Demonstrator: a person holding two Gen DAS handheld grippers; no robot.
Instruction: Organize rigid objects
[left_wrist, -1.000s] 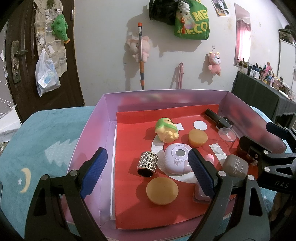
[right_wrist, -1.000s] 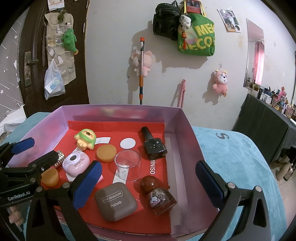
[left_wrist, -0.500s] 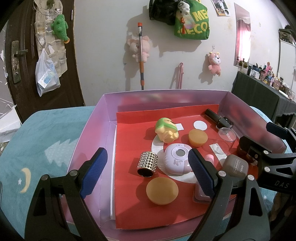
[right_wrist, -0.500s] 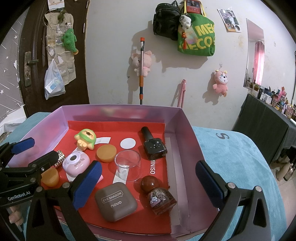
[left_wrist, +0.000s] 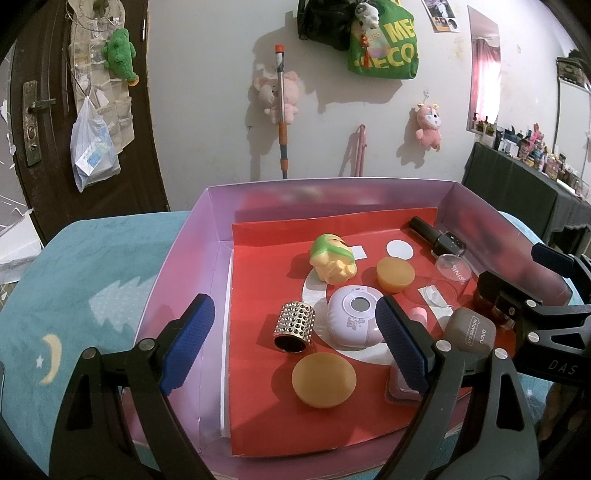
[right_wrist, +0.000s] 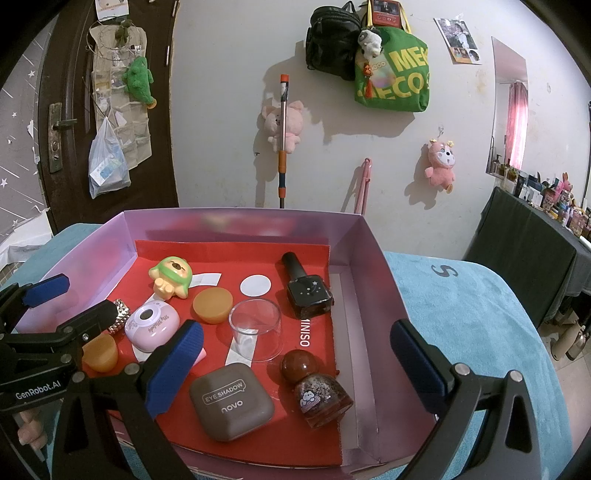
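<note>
A pink box (left_wrist: 184, 258) (right_wrist: 373, 266) with a red liner holds small items: a green-hooded figure (left_wrist: 332, 258) (right_wrist: 171, 277), a studded silver cylinder (left_wrist: 294, 325), a lilac round case (left_wrist: 354, 317) (right_wrist: 151, 325), two amber discs (left_wrist: 324, 380) (left_wrist: 395, 275), a clear cup (right_wrist: 255, 334), a brown eye-shadow case (right_wrist: 232, 400) (left_wrist: 469, 332), a black bottle (right_wrist: 306, 290) and a brown glitter bottle (right_wrist: 317, 387). My left gripper (left_wrist: 295, 343) is open above the box's near left part. My right gripper (right_wrist: 295, 365) is open above the near right part. Both are empty.
The box sits on a teal blanket (left_wrist: 74, 280) (right_wrist: 461, 314). A wall (left_wrist: 221, 110) with hanging plush toys, a mop and bags stands behind. A dark door (left_wrist: 44, 129) is at left, a dark cluttered table (right_wrist: 535, 251) at right.
</note>
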